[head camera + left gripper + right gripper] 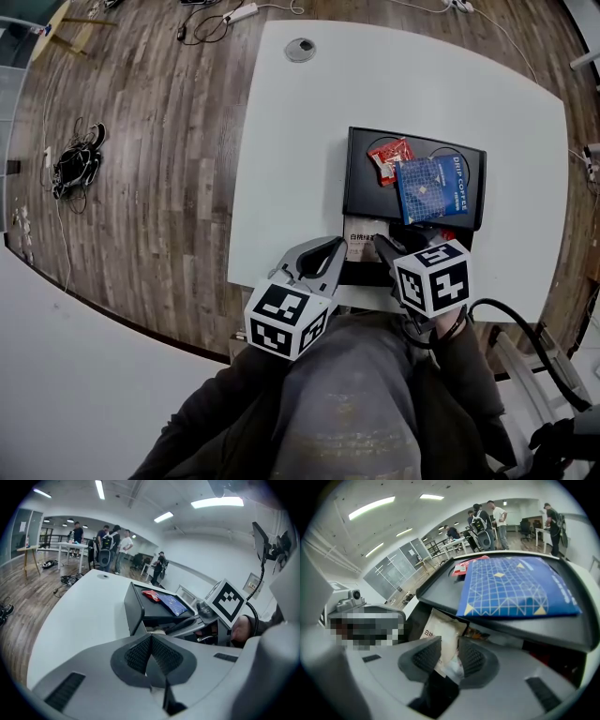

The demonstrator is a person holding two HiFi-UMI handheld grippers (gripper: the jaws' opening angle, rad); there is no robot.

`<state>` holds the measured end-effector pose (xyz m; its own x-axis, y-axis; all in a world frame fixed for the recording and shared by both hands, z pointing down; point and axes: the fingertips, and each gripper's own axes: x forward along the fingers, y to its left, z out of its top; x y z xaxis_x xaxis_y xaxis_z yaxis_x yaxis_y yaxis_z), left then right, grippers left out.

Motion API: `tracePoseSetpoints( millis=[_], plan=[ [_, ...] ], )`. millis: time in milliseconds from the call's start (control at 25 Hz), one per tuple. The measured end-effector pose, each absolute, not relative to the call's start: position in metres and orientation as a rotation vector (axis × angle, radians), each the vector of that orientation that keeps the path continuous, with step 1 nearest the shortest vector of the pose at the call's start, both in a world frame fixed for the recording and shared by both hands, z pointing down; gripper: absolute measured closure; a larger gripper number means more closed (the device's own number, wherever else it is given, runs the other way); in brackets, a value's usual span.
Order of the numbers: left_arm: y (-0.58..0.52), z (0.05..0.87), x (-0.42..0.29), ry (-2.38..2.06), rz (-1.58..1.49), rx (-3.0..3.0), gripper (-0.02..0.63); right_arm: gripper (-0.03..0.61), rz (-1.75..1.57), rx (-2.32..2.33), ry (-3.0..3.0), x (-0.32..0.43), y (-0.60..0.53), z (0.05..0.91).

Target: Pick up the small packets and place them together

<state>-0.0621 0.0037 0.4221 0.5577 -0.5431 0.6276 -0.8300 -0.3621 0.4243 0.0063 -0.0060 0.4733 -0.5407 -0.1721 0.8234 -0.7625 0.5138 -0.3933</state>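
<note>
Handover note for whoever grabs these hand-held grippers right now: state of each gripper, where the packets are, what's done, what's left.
Left hand-held gripper: jaws together, nothing in them, near the front edge of the black tray.
Right hand-held gripper: closed on the white packet, which sits at the tray's front edge, not yet on top.
Red packet and blue packet: lying on the tray, touching each other.
Done: two packets are together on the tray.
Left: probably lift the white packet onto the tray beside the other two and release it.
</note>
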Motion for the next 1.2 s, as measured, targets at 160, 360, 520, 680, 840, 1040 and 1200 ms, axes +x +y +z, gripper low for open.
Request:
tracePoseSetpoints(
  millis=[160,360,520,680,840,1040,1200],
  plan=[
    [0.004,0.422,-0.062,-1.099,0.497,2.062,0.621,0.459,1.078,0.761,-2.041,0.003,-0.004,0.466],
    [0.004,0.423,-0.062,-1.098,0.501,2.062,0.621,0.486,1.024,0.736,-2.022,0.001,-0.001,0.470],
    [0.005,0.423,-0.063,-1.092,0.504,2.063,0.621,0.542,0.937,0.721,-2.026,-0.002,0.001,0.471],
    [0.006,0.423,-0.065,-1.092,0.505,2.059,0.621,0.569,0.933,0.728,-2.043,-0.001,0.001,0.465],
    [0.005,0.422,-0.067,-1.102,0.502,2.069,0.621,0.571,0.943,0.741,-2.076,0.001,0.004,0.452],
    [0.009,0.411,-0.064,-1.101,0.495,2.110,0.621,0.571,0.920,0.779,-2.128,0.003,0.009,0.426],
    [0.017,0.404,-0.062,-1.093,0.492,2.145,0.621,0.571,0.885,0.834,-2.161,0.007,0.016,0.409]
  ],
)
